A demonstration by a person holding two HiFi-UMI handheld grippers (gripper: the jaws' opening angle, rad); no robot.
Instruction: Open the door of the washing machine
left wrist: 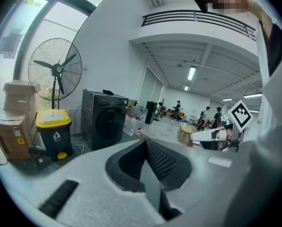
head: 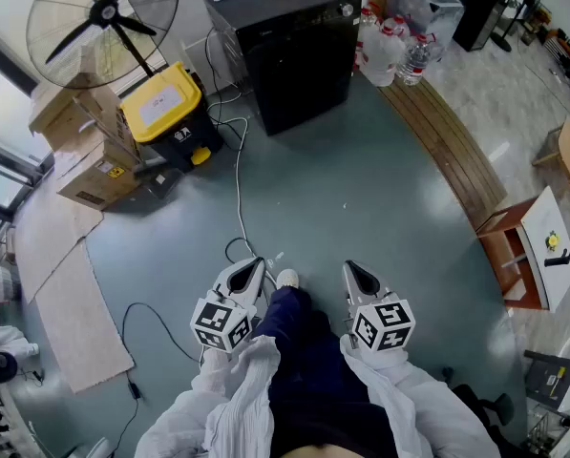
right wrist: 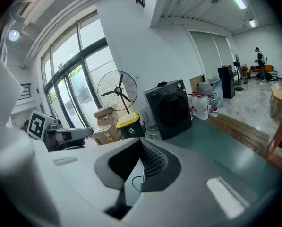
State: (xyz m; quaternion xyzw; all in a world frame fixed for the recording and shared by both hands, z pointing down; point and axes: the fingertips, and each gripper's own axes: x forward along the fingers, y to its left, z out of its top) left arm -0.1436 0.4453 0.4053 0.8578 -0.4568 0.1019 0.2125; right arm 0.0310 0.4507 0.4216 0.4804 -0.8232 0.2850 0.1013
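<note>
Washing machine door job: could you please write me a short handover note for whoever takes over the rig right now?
Left hand-held gripper: shut, empty, held low in front of the person.
Right hand-held gripper: shut, empty, level with the left one.
Washing machine: stands across the floor ahead, apart from both grippers; its round door is closed.
Done: nothing on the door yet.
Left: walk up to the machine, get a grip on the door and swing it open.
</note>
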